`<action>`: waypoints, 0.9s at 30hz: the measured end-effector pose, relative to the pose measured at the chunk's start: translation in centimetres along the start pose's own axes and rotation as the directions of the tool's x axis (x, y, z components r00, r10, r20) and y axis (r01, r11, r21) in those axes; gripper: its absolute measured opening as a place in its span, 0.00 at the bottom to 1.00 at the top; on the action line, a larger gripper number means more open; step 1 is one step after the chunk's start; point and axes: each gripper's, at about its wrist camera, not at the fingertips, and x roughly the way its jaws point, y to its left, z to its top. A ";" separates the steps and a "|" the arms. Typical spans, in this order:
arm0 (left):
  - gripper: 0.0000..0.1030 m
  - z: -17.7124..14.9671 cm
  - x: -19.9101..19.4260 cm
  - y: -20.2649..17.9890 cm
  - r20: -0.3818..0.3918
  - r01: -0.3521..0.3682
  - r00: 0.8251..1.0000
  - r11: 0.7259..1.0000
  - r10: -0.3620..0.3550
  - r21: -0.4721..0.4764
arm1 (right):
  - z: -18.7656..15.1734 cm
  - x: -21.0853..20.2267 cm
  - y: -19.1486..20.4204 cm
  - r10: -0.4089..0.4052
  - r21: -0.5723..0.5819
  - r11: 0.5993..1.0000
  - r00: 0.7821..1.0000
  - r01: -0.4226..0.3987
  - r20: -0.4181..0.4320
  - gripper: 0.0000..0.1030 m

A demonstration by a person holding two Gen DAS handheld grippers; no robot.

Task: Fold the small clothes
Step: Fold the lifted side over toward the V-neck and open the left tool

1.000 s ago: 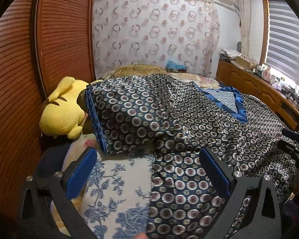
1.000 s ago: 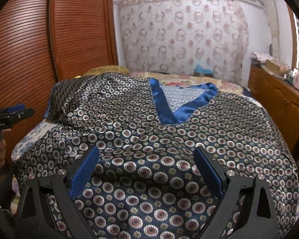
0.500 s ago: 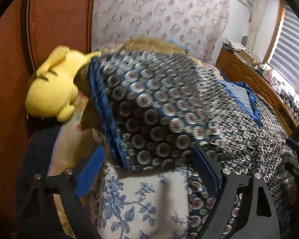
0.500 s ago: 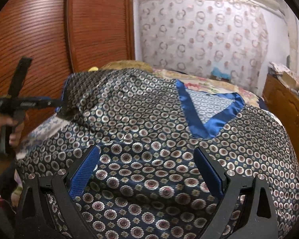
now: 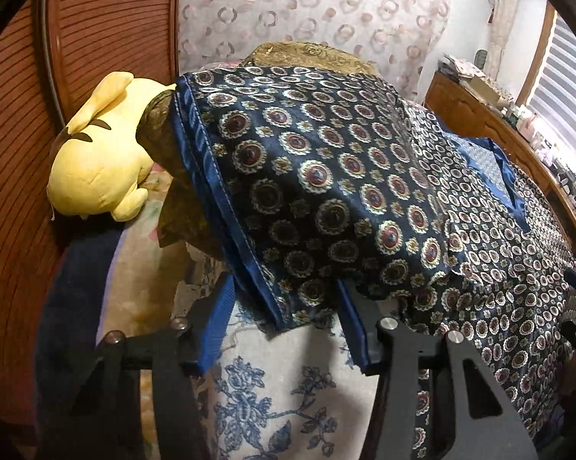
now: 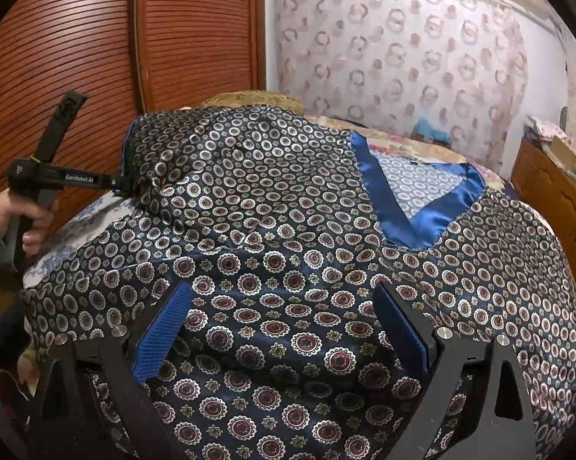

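A dark blue satin shirt (image 6: 288,199) with a round medallion print and a bright blue V-neck trim (image 6: 410,226) lies spread over the bed. Its left sleeve (image 5: 307,176) drapes over a gold pillow and ends in a blue hem (image 5: 211,176). My left gripper (image 5: 284,306) is closing, and the sleeve's lower corner hangs between its blue pads (image 5: 219,318), which stand a little apart. In the right wrist view the left gripper (image 6: 115,183) meets the sleeve edge, and a hand (image 6: 15,211) holds its handle. My right gripper (image 6: 280,291) stands open just above the shirt's lower front.
A yellow plush toy (image 5: 96,153) lies at the bed's left edge by the louvred wooden wardrobe (image 6: 77,38). A blue floral sheet (image 5: 280,395) shows under the sleeve. A gold pillow (image 5: 310,51) sits at the head, a wooden dresser (image 6: 556,199) along the right.
My left gripper has come forward and down onto the sleeve's corner and its jaws have narrowed around it. The right gripper has shifted slightly over the shirt front, still wide.
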 end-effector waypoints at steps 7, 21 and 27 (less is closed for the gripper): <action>0.05 -0.4 -0.3 -0.2 0.017 -0.078 0.997 0.995 0.077 0.067 | 0.0 -0.1 -0.4 0.008 0.025 1.000 1.000 -0.008 0.003 0.95; 0.01 3.3 -9.2 -8.8 0.193 0.045 0.977 0.967 -0.095 0.251 | -0.1 -0.1 -0.7 0.001 0.044 0.999 1.000 -0.002 0.009 0.95; 0.05 5.2 -8.3 -15.4 0.135 0.118 0.975 0.923 -0.178 0.368 | -0.1 -0.3 -1.0 0.002 0.064 0.998 1.000 -0.004 0.017 0.95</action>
